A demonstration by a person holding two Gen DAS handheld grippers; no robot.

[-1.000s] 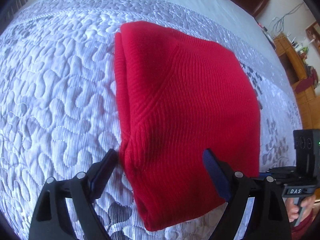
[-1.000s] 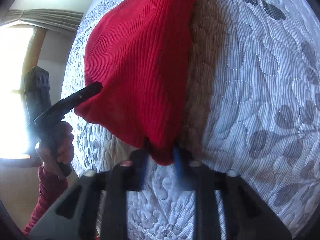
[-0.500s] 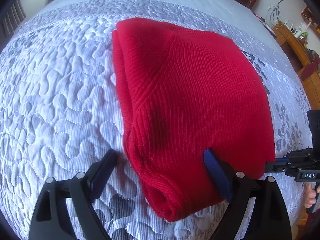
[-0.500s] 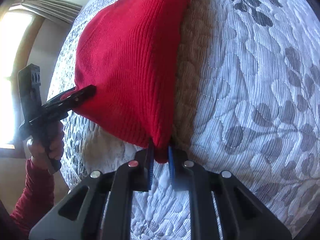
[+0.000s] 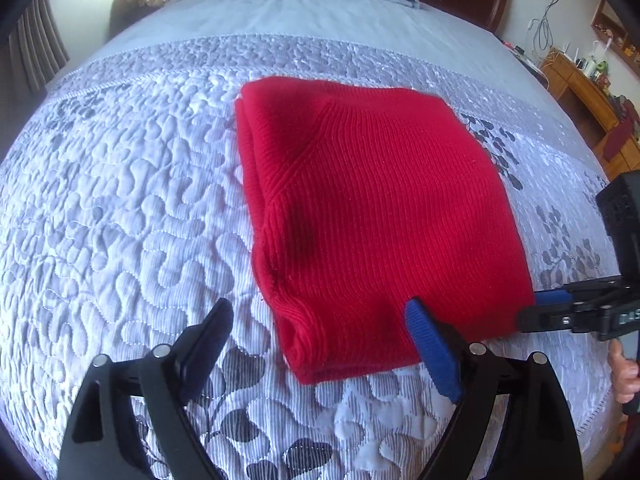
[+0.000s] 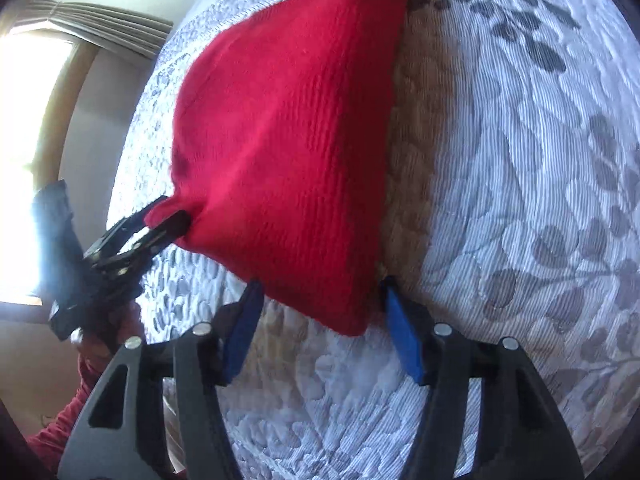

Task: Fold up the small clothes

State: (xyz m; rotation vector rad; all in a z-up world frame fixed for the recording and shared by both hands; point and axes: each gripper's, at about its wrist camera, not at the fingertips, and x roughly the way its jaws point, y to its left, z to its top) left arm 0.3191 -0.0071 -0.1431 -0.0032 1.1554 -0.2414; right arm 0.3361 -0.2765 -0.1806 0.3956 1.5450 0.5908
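Left wrist view shows the left gripper (image 5: 318, 326) with its jaws spread wide, one on either side of the near left corner of the red knit garment (image 5: 372, 216), gripping nothing. At its three o'clock the right gripper (image 5: 550, 300) reaches in from the side; from here its tips sit at the garment's near right corner. In the right wrist view the right gripper (image 6: 320, 300) is also parted, its blue pads flanking that corner without pinching it.

Outward from both claws, the garment lies folded into a thick, roughly square packet on the quilted bedspread (image 5: 120, 200), the rolled double edge running from six toward eleven o'clock. A desk (image 5: 580, 92) stands far off at two o'clock.

The fold looks laid down and both corners let go, so the step in hand is likely a clean release. To do it well, draw each claw straight back toward six o'clock with jaws wide, so the pads don't snag the ribbed knit or drag the top layer askew.
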